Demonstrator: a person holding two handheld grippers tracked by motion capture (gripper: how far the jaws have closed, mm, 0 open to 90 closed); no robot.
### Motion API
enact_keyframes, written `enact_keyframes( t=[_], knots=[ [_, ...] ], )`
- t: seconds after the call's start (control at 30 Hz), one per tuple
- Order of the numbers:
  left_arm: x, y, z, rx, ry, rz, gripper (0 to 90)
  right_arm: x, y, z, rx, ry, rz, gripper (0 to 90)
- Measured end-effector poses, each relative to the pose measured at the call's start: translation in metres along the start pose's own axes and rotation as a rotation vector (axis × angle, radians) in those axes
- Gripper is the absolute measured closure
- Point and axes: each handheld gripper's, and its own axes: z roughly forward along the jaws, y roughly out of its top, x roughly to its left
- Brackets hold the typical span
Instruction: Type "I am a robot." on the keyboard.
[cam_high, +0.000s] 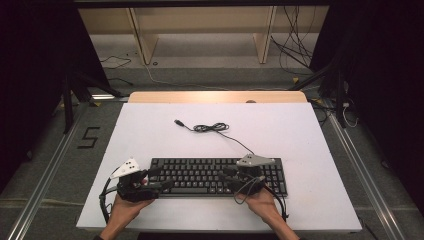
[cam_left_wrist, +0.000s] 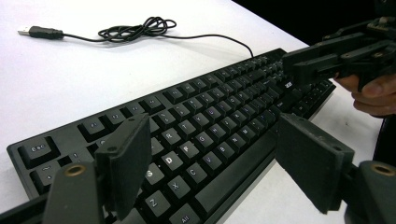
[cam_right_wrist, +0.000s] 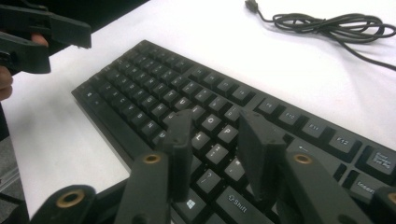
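A black keyboard (cam_high: 215, 175) lies along the front of the white table top (cam_high: 280, 130). Its thin black cable (cam_high: 210, 128) runs back to a loose coil and ends in a USB plug (cam_high: 177, 122). My left gripper (cam_high: 161, 178) hovers over the keyboard's left end, and in the left gripper view its jaws (cam_left_wrist: 215, 140) stand wide open above the letter keys (cam_left_wrist: 187, 149). My right gripper (cam_high: 226, 180) is over the right half of the keys. In the right gripper view its jaws (cam_right_wrist: 215, 126) are partly open above the O, P and L keys, with nothing between them.
A strip of wooden table edge (cam_high: 215, 96) shows past the white top. Metal rails (cam_high: 50, 165) run along the floor on both sides, with a "5" marked on the floor (cam_high: 88, 137) at the left. Wooden frame legs (cam_high: 142, 40) and loose cables (cam_high: 295, 50) lie beyond the table.
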Motion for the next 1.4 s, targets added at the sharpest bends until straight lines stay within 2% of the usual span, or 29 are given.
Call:
enact_keyframes(
  t=[0.2, 0.37, 0.5, 0.63, 0.87, 1.13, 1.4],
  knots=[
    [0.0, 0.0, 0.0, 0.003, -0.003, 0.0, 26.5, -0.002, 0.001, -0.009, -0.022, 0.007, -0.004, 57.1],
    [0.0, 0.0, 0.0, 0.004, -0.006, -0.002, 26.5, -0.004, 0.0, -0.018, -0.034, -0.006, 0.004, 46.4],
    [0.0, 0.0, 0.0, 0.006, -0.007, -0.003, 26.5, -0.006, -0.003, -0.027, -0.041, -0.012, 0.007, 41.4],
    [0.0, 0.0, 0.001, 0.007, -0.009, -0.003, 26.4, -0.009, -0.006, -0.036, -0.057, -0.022, 0.016, 39.3],
    [-0.001, 0.0, 0.001, 0.008, -0.012, -0.002, 26.4, -0.013, -0.012, -0.049, -0.093, -0.045, 0.001, 37.0],
    [-0.001, 0.0, 0.001, 0.009, -0.015, -0.003, 26.3, -0.015, -0.02, -0.059, -0.108, -0.054, -0.002, 34.3],
    [-0.001, 0.0, 0.0, 0.007, -0.017, -0.004, 26.2, -0.02, -0.03, -0.071, -0.124, -0.087, 0.004, 32.8]
  ],
)
